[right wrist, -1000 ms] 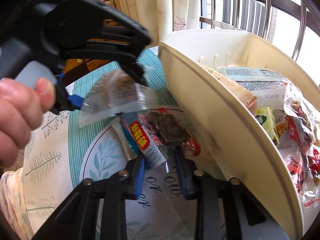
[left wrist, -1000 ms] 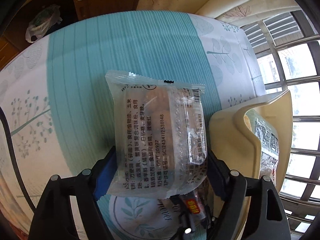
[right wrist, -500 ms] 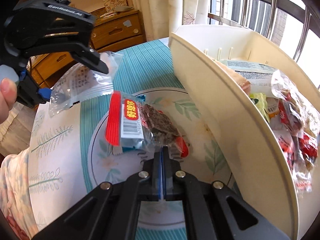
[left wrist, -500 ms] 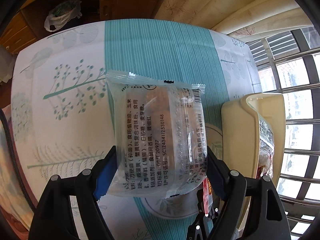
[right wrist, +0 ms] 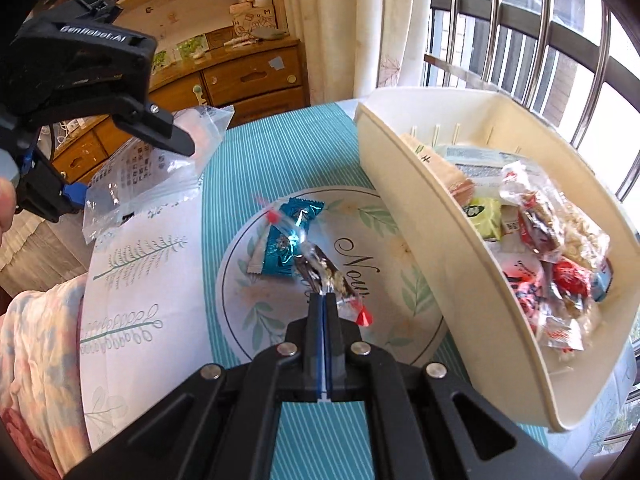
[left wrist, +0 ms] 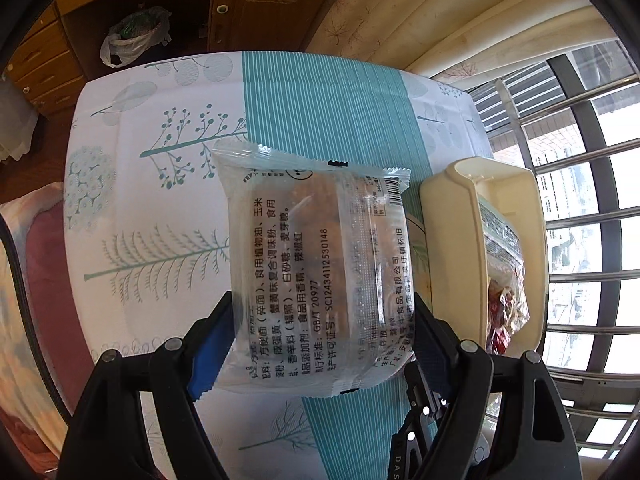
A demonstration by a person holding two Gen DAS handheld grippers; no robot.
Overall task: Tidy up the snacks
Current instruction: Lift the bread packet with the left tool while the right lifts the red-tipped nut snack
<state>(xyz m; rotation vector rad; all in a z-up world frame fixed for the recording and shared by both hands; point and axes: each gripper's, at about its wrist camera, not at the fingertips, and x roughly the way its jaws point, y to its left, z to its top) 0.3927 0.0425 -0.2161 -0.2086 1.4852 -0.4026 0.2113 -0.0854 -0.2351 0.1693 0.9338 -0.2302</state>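
A clear noodle-snack packet (left wrist: 316, 272) with black print hangs above the tablecloth, and my left gripper (left wrist: 320, 340) is shut on it across its width with the blue pads. The right wrist view shows that gripper (right wrist: 130, 168) and its packet (right wrist: 152, 176) at the upper left. My right gripper (right wrist: 324, 298) is shut on the end of a clear-wrapped dark snack bar (right wrist: 320, 268) with red ends, lifted over the table. A teal packet (right wrist: 288, 240) lies flat below it. The cream basket (right wrist: 420, 216) to the right holds several wrapped snacks.
The basket (left wrist: 452, 240) stands by the barred window, at the table's right edge. A white sachet (right wrist: 256, 260) lies beside the teal packet. Wooden drawers (right wrist: 248, 80) and a plastic bag (left wrist: 132, 36) are beyond the table. Patterned bedding (right wrist: 40, 340) borders its left side.
My right gripper closed on the dark bar and lifted it off the table, leaving the teal packet behind. My left gripper rose and drew back with the clear packet.
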